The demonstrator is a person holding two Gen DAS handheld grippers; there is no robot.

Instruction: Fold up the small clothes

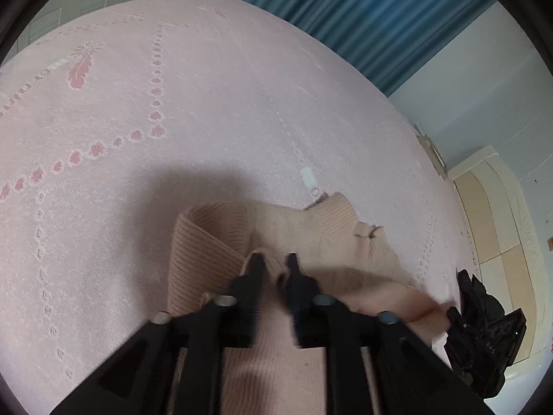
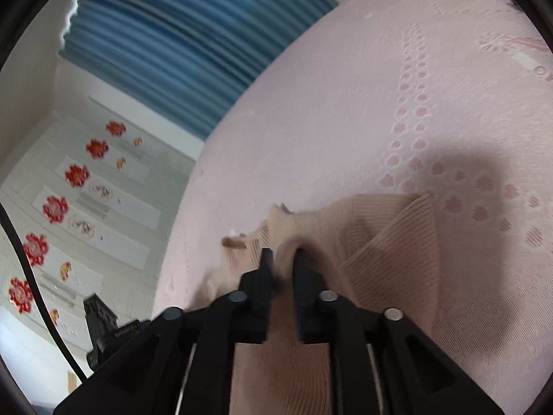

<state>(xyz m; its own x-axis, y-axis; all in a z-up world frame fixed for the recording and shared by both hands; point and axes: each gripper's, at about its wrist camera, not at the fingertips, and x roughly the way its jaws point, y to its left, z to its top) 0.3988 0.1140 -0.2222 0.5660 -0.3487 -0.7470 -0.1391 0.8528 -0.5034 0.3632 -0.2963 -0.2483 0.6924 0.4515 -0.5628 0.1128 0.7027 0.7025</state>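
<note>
A pale pink ribbed knit garment (image 1: pixel 214 235) lies crumpled on the pink bedspread (image 1: pixel 172 103), with one ribbed hem flipped up. My left gripper (image 1: pixel 273 261) sits low over it, jaws a little apart, and a raised fold of the knit stands in the gap. In the right wrist view the same garment (image 2: pixel 390 242) spreads under my right gripper (image 2: pixel 283 254). Its jaws are also slightly apart, with a soft ridge of cloth between them. Neither pair of pads visibly pinches the fabric. The cloth under both tools is hidden.
The bedspread (image 2: pixel 345 103) stretches far beyond the garment. A blue curtain (image 1: pixel 380 17) hangs behind the bed. A wall with red flower stickers (image 2: pixel 55 207) and a black cable (image 2: pixel 31 259) lie left of the right gripper. Pale wooden furniture (image 1: pixel 494 214) stands past the bed's edge.
</note>
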